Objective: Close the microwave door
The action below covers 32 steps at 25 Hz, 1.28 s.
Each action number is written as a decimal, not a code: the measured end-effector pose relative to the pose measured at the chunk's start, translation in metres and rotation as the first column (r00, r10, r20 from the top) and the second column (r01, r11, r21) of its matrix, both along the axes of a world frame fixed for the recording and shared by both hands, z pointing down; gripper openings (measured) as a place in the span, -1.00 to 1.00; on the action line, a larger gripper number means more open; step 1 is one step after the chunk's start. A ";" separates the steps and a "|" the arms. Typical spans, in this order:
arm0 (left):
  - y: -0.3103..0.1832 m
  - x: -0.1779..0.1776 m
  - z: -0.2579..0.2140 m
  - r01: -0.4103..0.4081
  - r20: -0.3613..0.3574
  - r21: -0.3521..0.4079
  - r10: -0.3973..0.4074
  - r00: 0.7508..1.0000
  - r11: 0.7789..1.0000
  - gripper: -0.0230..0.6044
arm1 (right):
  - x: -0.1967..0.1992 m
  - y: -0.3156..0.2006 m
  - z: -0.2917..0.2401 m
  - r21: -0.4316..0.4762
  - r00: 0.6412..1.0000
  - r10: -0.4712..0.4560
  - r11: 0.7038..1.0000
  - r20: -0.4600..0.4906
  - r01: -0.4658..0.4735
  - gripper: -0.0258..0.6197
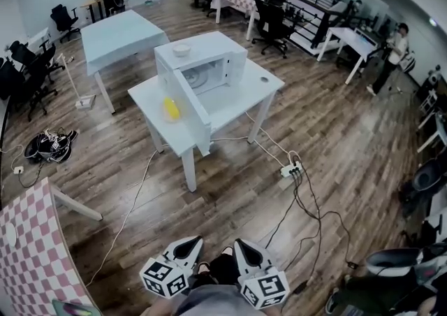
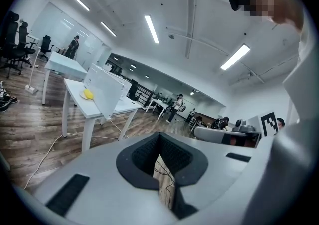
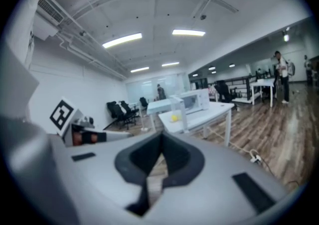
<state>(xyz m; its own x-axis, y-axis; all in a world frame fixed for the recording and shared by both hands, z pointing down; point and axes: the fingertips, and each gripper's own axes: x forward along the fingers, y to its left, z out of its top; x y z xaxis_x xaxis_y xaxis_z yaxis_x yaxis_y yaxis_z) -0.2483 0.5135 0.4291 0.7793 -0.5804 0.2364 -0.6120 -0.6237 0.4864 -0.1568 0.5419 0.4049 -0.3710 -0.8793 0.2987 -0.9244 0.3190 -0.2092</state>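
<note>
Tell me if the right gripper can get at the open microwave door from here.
Probably not. The right gripper sits close to the person, and a stretch of wooden floor separates it from the open white microwave door. Nothing seems to block the way; stepping closer should do.

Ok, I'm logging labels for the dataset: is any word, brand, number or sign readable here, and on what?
No readable text in any view.
Square markers on the two cubes: black-and-white patterns only, no words or numbers.
Microwave: any print on it is too small to read.
</note>
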 end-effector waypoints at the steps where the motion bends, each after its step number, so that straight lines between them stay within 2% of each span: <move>1: -0.006 0.003 0.000 0.000 0.002 0.000 0.000 1.000 1.000 -0.87 | 0.001 -0.006 -0.001 0.004 1.000 -0.010 1.000 0.004 0.010 -0.86; 14: -0.092 0.054 -0.015 0.042 0.038 0.000 -0.042 0.998 0.999 -0.87 | 0.036 -0.101 -0.004 0.001 0.989 -0.141 0.990 0.046 0.141 -0.86; 22: -0.119 0.082 -0.017 0.093 0.064 0.001 -0.093 0.994 0.996 -0.87 | 0.059 -0.131 -0.005 0.013 0.972 -0.216 0.976 0.095 0.216 -0.86; 32: -0.146 0.101 -0.021 0.150 0.059 0.009 -0.150 0.987 0.989 -0.87 | 0.076 -0.161 -0.006 0.025 0.952 -0.282 0.959 0.122 0.281 -0.86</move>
<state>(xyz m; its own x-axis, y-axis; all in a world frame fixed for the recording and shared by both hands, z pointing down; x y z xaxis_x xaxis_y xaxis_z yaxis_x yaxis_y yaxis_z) -0.1472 0.3671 0.4077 0.6678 -0.6908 0.2770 -0.7266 -0.5245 0.4437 -0.0810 0.3806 0.3985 -0.6372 -0.7359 0.2287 -0.7640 0.5644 -0.3126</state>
